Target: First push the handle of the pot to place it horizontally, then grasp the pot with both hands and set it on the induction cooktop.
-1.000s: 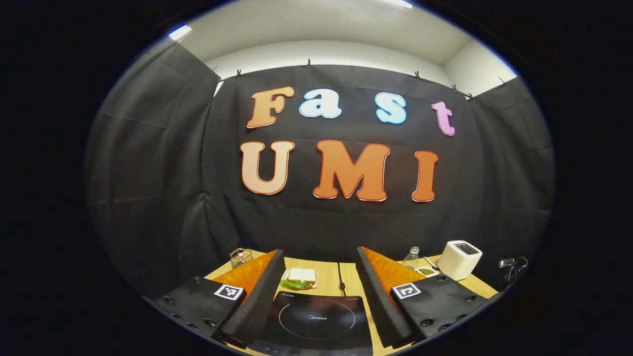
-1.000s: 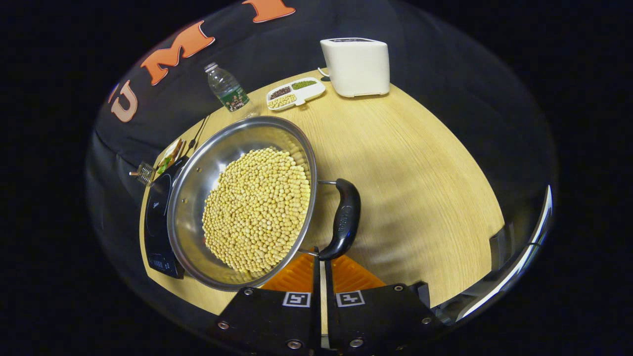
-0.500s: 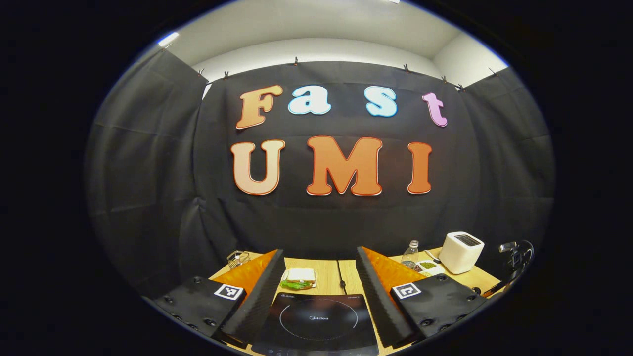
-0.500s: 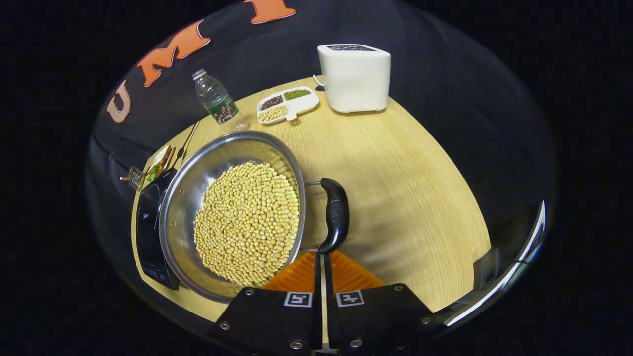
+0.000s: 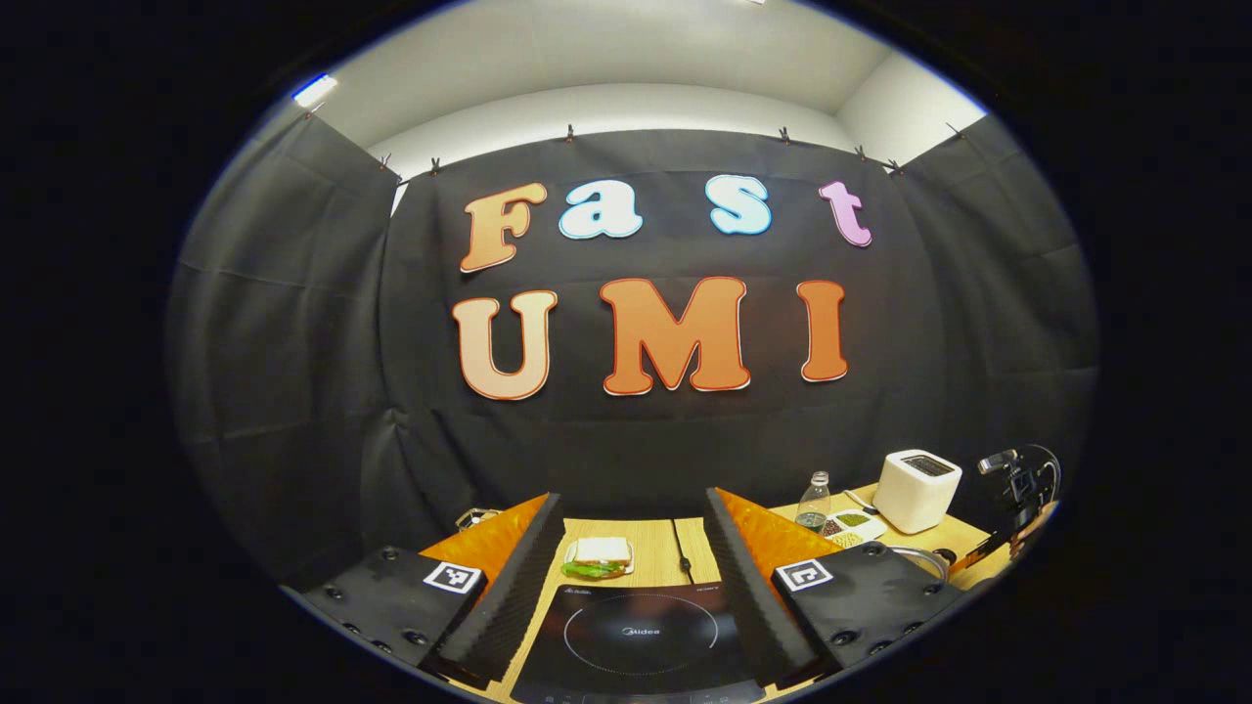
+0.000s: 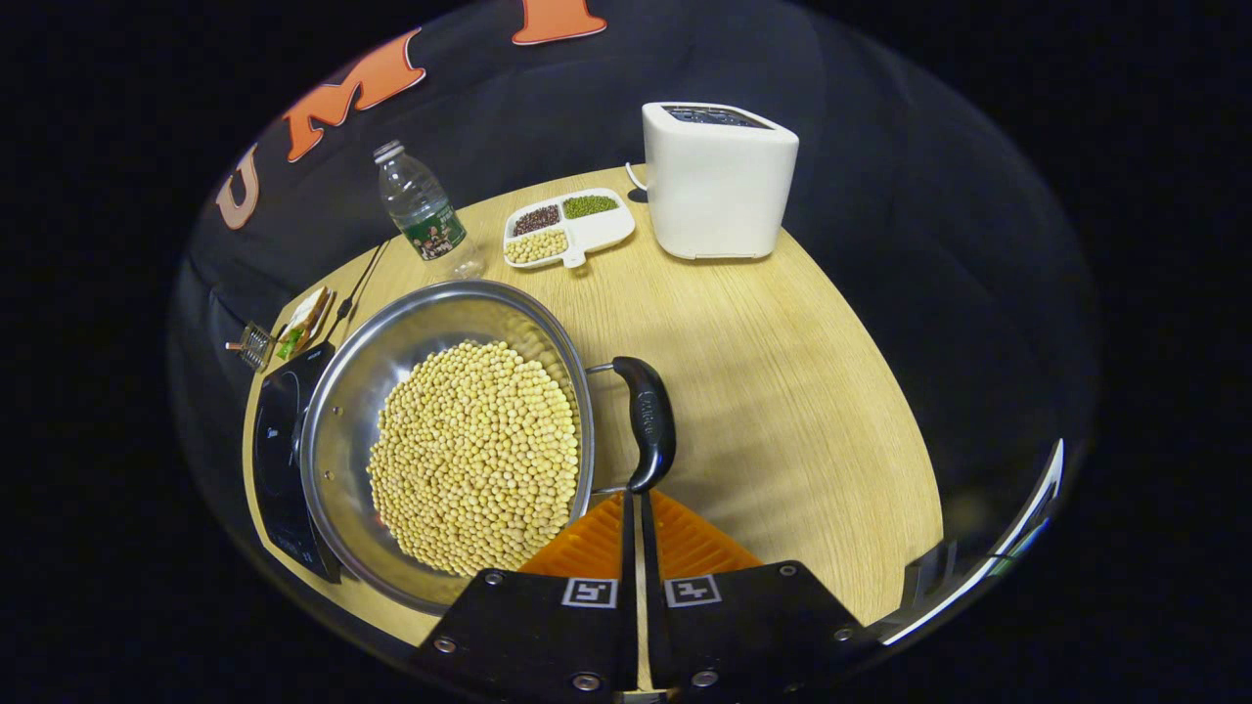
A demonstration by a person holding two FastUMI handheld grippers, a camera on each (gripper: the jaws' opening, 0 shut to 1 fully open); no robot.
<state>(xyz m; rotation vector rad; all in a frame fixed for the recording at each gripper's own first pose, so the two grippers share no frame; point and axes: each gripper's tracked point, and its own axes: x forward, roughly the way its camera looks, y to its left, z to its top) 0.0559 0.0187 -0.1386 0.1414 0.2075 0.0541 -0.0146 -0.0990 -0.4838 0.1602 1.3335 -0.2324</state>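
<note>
While the right gripper [image 6: 634,508] rests with its jaws pressed together, tips at the near end of the pot's handle [image 6: 648,422], the first step, pushing that handle flat, looks in hand. The pot [image 6: 445,435], full of beans [image 6: 476,460], sits on the table [image 6: 782,391] just beside the cooktop [image 6: 277,440]. The left gripper [image 5: 631,562] hangs above the cooktop, jaws spread and empty. Next move, by my judgement: a sideways nudge at the handle, then a grip on each side.

Right gripper view: the pot [image 6: 391,391] hides most of the induction cooktop [image 6: 274,460] at 9 o'clock. Left gripper view: cooktop's near edge is cut off at 6 o'clock; only the pot's rim peeks at 4 o'clock.
</note>
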